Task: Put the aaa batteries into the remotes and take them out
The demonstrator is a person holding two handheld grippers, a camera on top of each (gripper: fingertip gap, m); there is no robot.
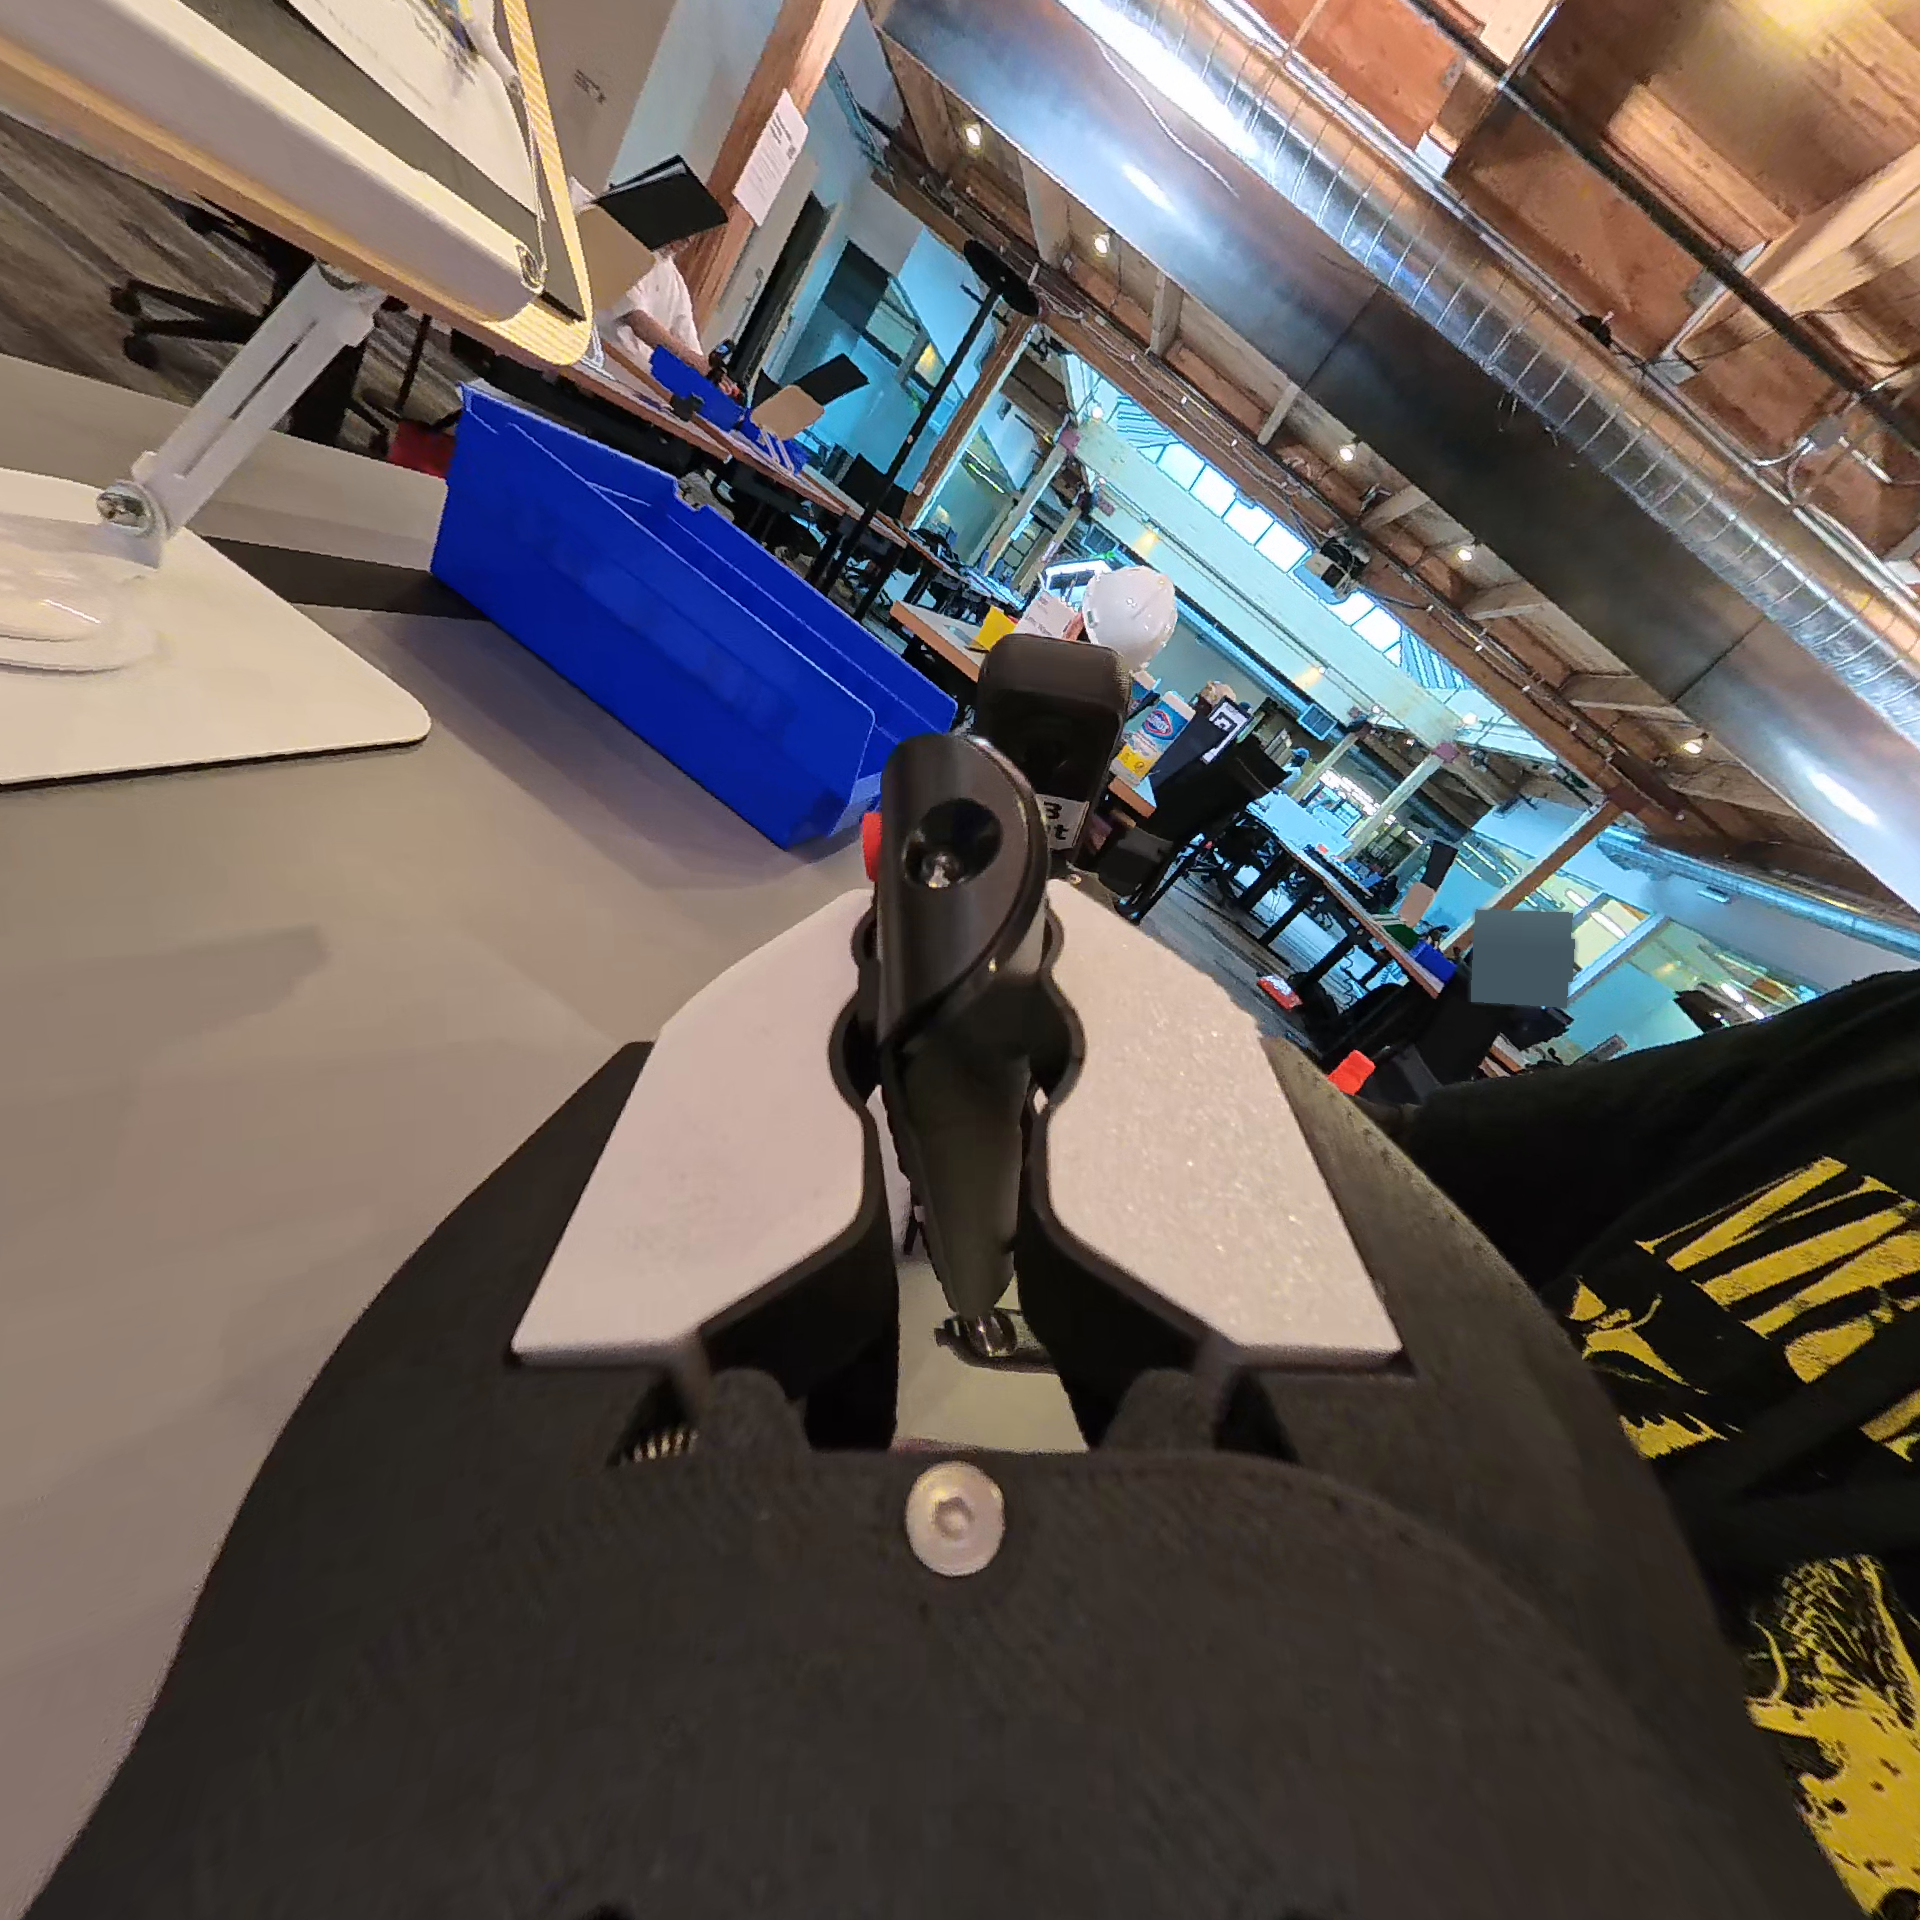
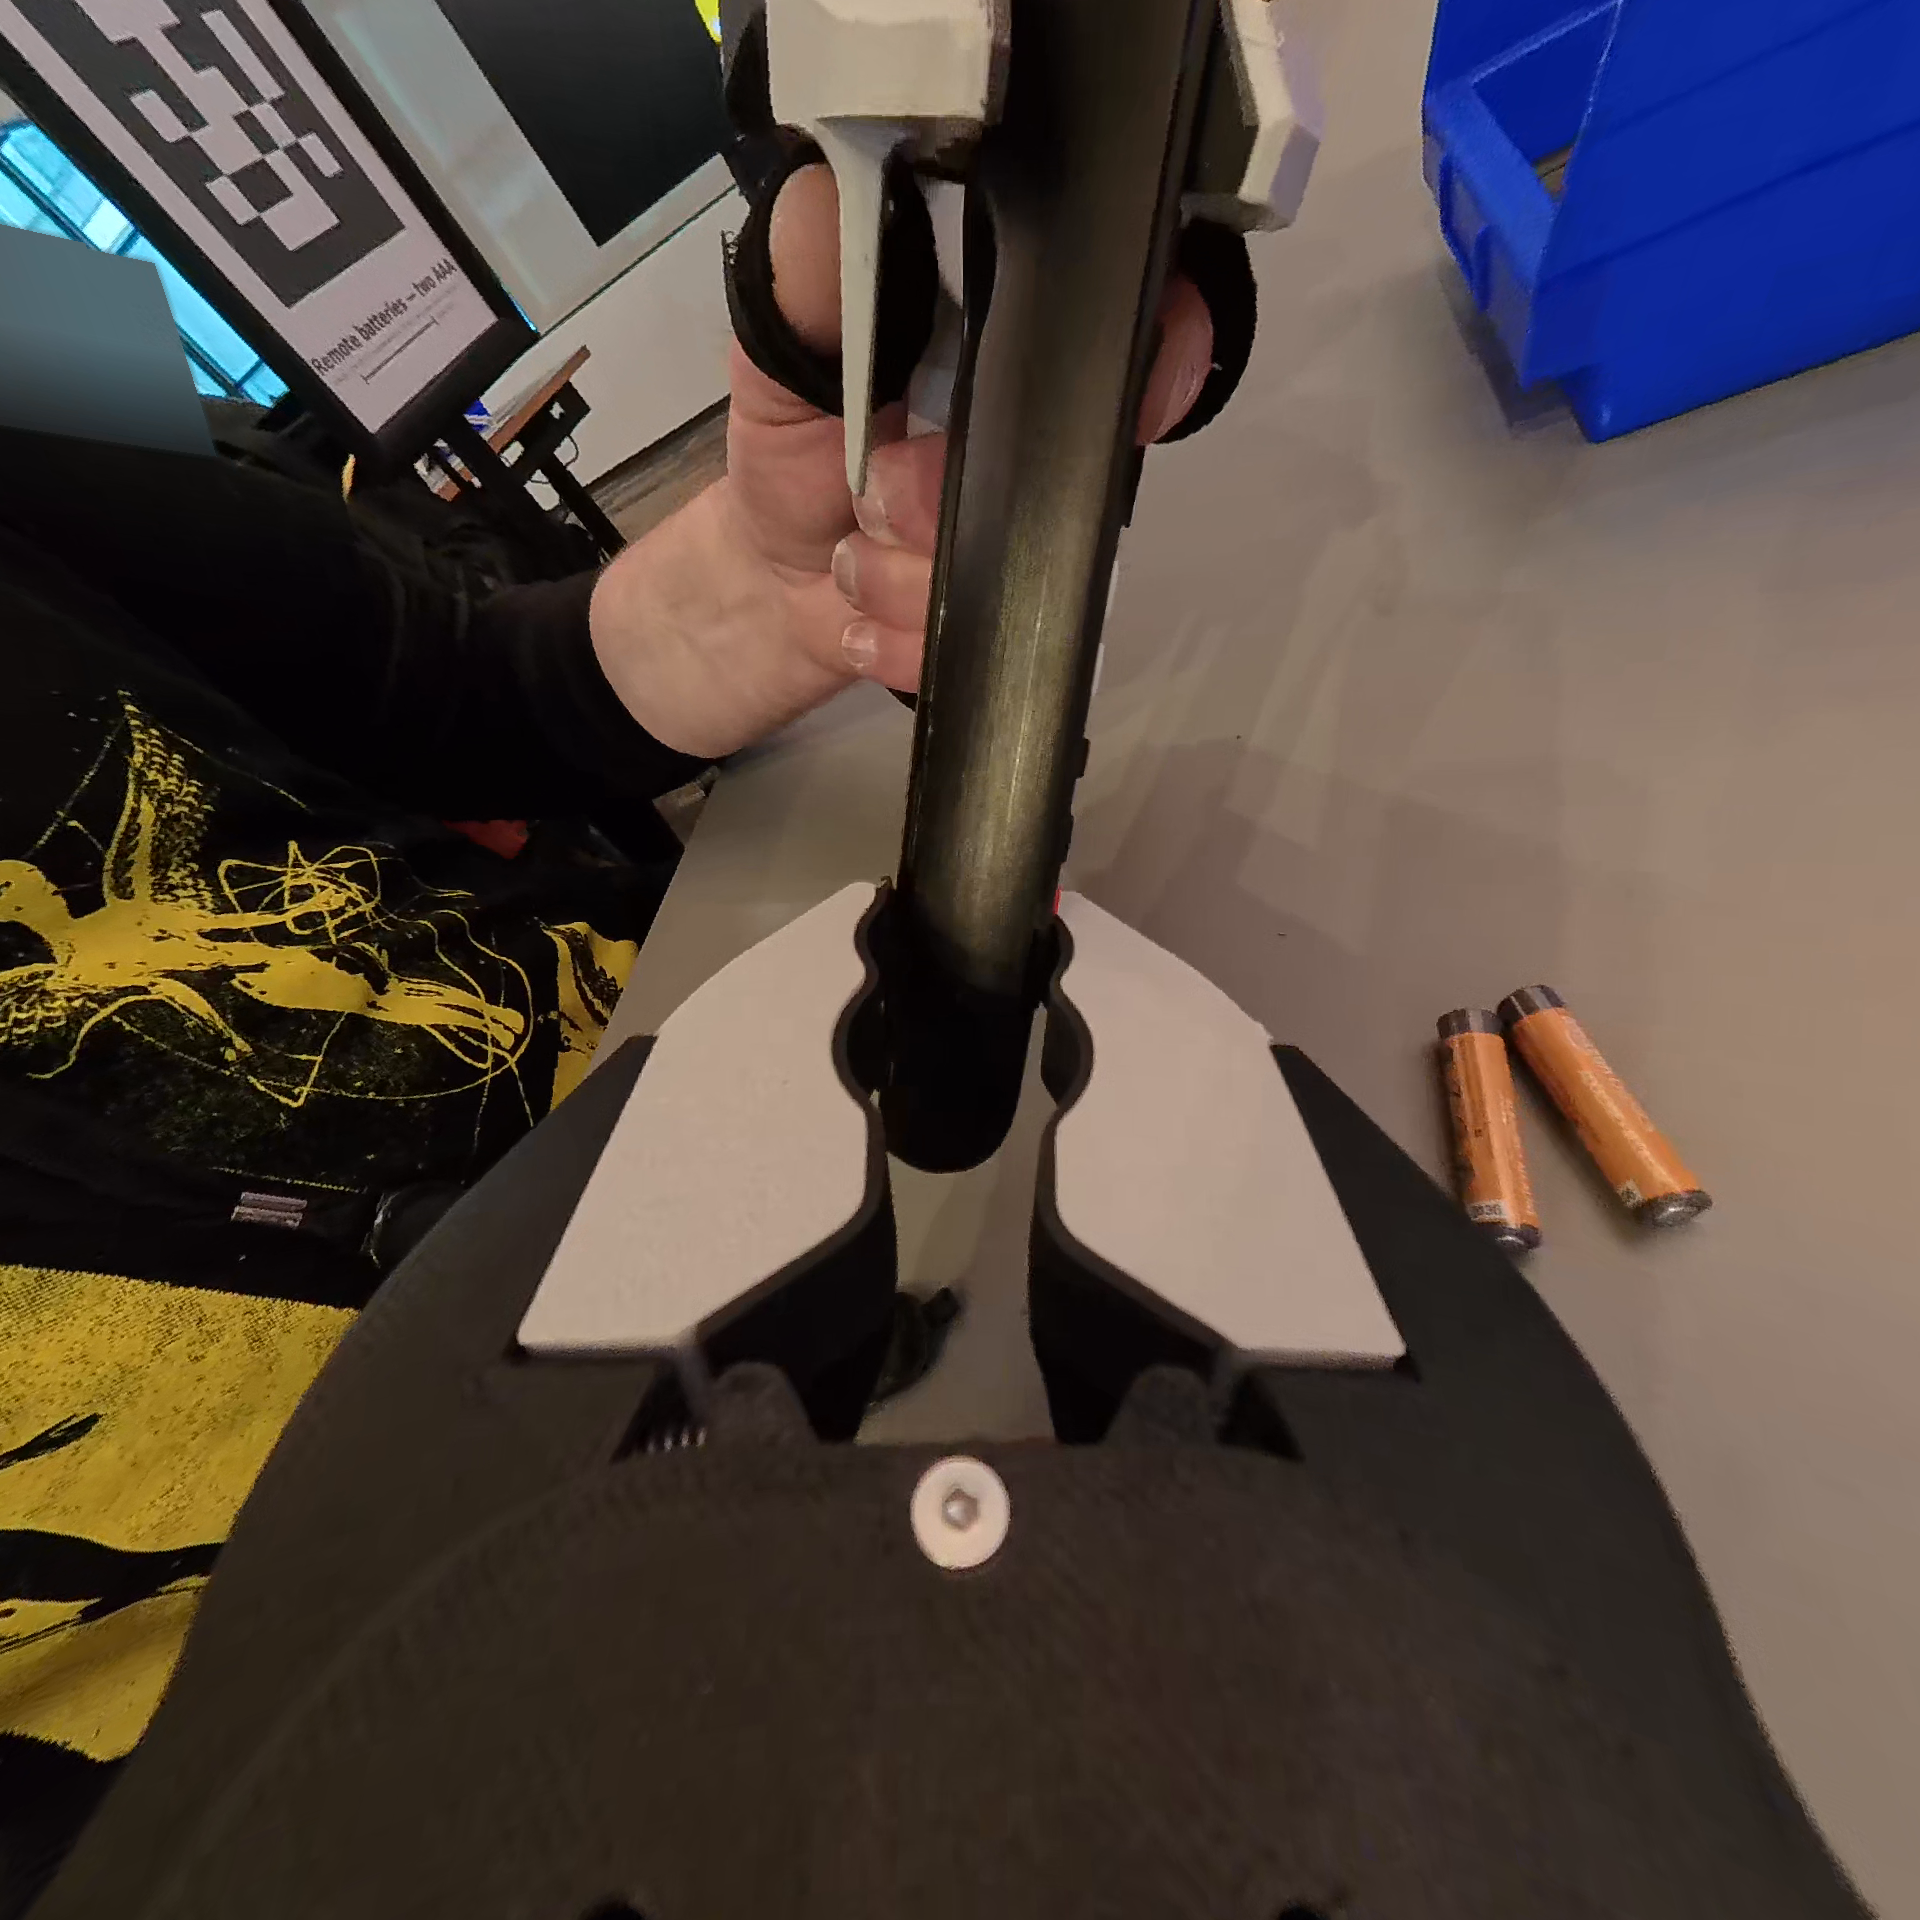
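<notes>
Black remote [image 2: 1013, 675] spans both tools: the left hand-held gripper [image 1: 951, 1029] pinches one end, the right hand-held gripper [image 2: 961, 1023] pinches the other. Pulling unevenly could twist it free of either grip. Two orange AAA batteries [image 2: 1558, 1117] lie on the grey worktop [image 2: 1455, 727], just right of the right hand-held gripper.

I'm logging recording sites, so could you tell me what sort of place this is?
Probably an open-plan workshop or lab in a converted industrial building: long rows of worktables, an exposed metal duct under timber ceiling beams, and a blue parts bin on the grey table.
</notes>
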